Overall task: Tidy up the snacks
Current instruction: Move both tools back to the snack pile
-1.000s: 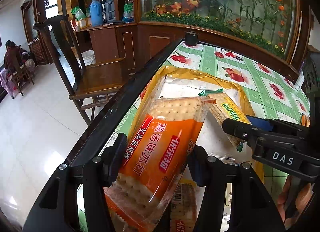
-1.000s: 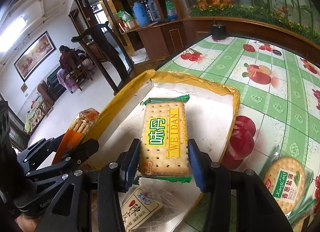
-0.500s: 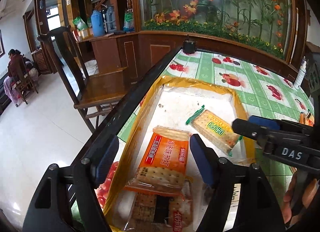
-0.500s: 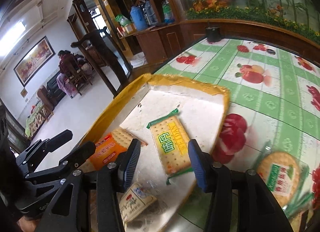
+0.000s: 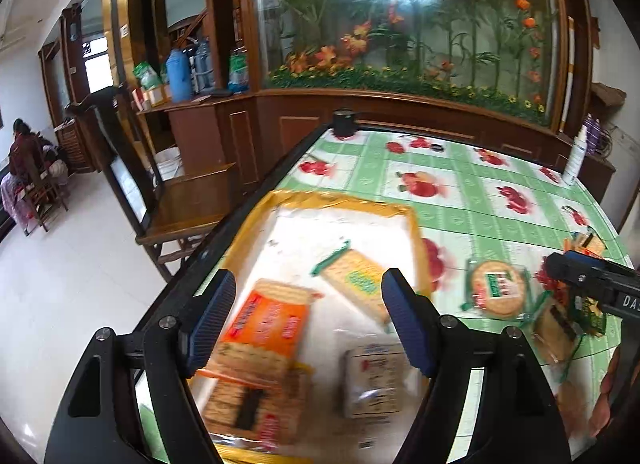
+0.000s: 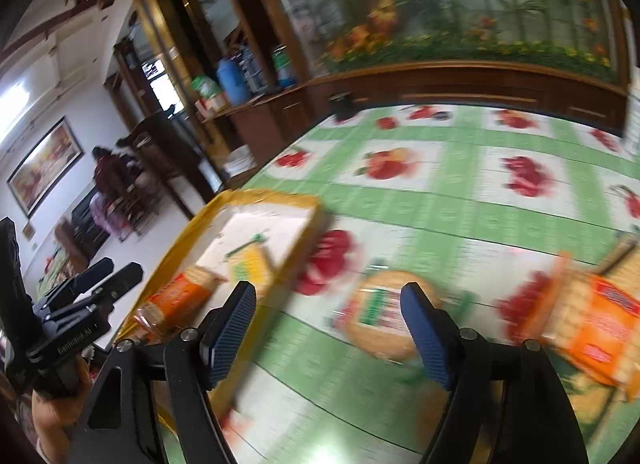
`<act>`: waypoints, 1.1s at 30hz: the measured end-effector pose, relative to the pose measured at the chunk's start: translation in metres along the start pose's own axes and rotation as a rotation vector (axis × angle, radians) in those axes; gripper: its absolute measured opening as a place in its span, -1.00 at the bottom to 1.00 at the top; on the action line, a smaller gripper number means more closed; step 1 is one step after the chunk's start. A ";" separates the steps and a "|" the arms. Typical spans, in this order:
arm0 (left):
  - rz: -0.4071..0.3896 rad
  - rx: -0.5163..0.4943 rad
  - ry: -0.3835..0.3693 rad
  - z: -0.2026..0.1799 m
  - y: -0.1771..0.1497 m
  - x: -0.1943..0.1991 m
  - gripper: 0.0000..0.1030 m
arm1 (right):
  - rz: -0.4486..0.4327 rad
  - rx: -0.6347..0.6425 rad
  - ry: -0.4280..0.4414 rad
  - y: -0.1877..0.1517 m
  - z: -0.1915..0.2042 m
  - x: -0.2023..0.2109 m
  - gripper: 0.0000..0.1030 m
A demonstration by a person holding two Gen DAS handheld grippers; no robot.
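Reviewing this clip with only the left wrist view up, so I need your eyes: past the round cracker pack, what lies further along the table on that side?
Observer: An orange cracker pack lies on the tablecloth beyond the round cracker pack.
Operator: Where is the right gripper aimed?
Observer: The right gripper is open and empty, with the round pack showing between its jaws, outside the yellow-rimmed tray.
Operator: I can't see what holds the left gripper.
Observer: A bare hand grips its handle at the tray's near left; the left gripper is open over the tray.
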State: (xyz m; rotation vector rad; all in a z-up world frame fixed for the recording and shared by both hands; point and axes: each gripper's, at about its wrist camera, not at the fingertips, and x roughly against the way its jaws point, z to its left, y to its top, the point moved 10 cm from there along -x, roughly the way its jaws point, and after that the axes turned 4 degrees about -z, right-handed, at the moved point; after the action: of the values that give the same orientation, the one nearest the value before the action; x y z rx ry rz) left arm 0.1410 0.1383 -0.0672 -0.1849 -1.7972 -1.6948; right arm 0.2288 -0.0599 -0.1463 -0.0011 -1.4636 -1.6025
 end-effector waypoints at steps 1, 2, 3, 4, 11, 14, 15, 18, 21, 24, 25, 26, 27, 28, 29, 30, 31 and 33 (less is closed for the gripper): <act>0.001 -0.007 -0.004 -0.006 0.000 0.000 0.47 | -0.009 -0.008 -0.016 0.000 -0.011 0.008 0.51; 0.002 -0.017 -0.011 -0.014 0.001 0.000 0.47 | -0.016 -0.020 -0.032 0.000 -0.023 0.014 0.52; 0.002 -0.028 -0.017 -0.021 0.002 0.001 0.47 | -0.021 -0.031 -0.042 -0.001 -0.033 0.020 0.52; -0.001 -0.042 -0.021 -0.030 0.004 0.002 0.47 | -0.027 -0.043 -0.055 -0.001 -0.044 0.027 0.52; -0.003 -0.098 -0.065 -0.078 0.008 0.008 0.63 | -0.064 -0.114 -0.152 -0.007 -0.117 0.073 0.56; 0.014 -0.114 -0.101 -0.101 0.004 0.006 0.63 | -0.076 -0.157 -0.189 -0.013 -0.150 0.092 0.57; 0.023 -0.118 -0.119 -0.110 0.001 0.005 0.63 | -0.078 -0.167 -0.198 -0.015 -0.158 0.097 0.57; 0.054 -0.137 -0.160 -0.132 -0.008 0.000 0.63 | -0.083 -0.193 -0.224 -0.021 -0.179 0.111 0.57; 0.101 -0.152 -0.190 -0.150 -0.019 -0.009 0.63 | -0.081 -0.203 -0.237 -0.027 -0.192 0.117 0.58; 0.150 -0.142 -0.212 -0.161 -0.029 -0.020 0.63 | -0.073 -0.207 -0.223 -0.030 -0.196 0.117 0.65; 0.162 -0.136 -0.215 -0.162 -0.031 -0.024 0.63 | -0.071 -0.205 -0.218 -0.032 -0.194 0.116 0.67; 0.170 -0.130 -0.219 -0.164 -0.033 -0.026 0.63 | -0.067 -0.199 -0.212 -0.033 -0.193 0.114 0.67; 0.182 -0.122 -0.227 -0.166 -0.036 -0.030 0.63 | -0.060 -0.192 -0.206 -0.034 -0.192 0.111 0.67; 0.198 -0.111 -0.233 -0.167 -0.038 -0.034 0.63 | -0.054 -0.185 -0.198 -0.035 -0.192 0.109 0.68; 0.205 -0.101 -0.239 -0.168 -0.039 -0.037 0.63 | -0.047 -0.177 -0.192 -0.036 -0.190 0.105 0.68; 0.209 -0.095 -0.244 -0.169 -0.040 -0.040 0.63 | -0.041 -0.170 -0.187 -0.036 -0.190 0.102 0.68; 0.216 -0.093 -0.248 -0.172 -0.041 -0.043 0.63 | -0.037 -0.165 -0.185 -0.036 -0.189 0.099 0.68; 0.227 -0.097 -0.259 -0.179 -0.041 -0.050 0.63 | -0.026 -0.159 -0.189 -0.037 -0.189 0.092 0.74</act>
State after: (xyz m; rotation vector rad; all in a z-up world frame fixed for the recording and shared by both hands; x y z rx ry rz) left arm 0.2224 -0.0188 -0.1371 -0.6525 -1.7965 -1.6535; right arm 0.2594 -0.2691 -0.1784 -0.2308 -1.4781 -1.7753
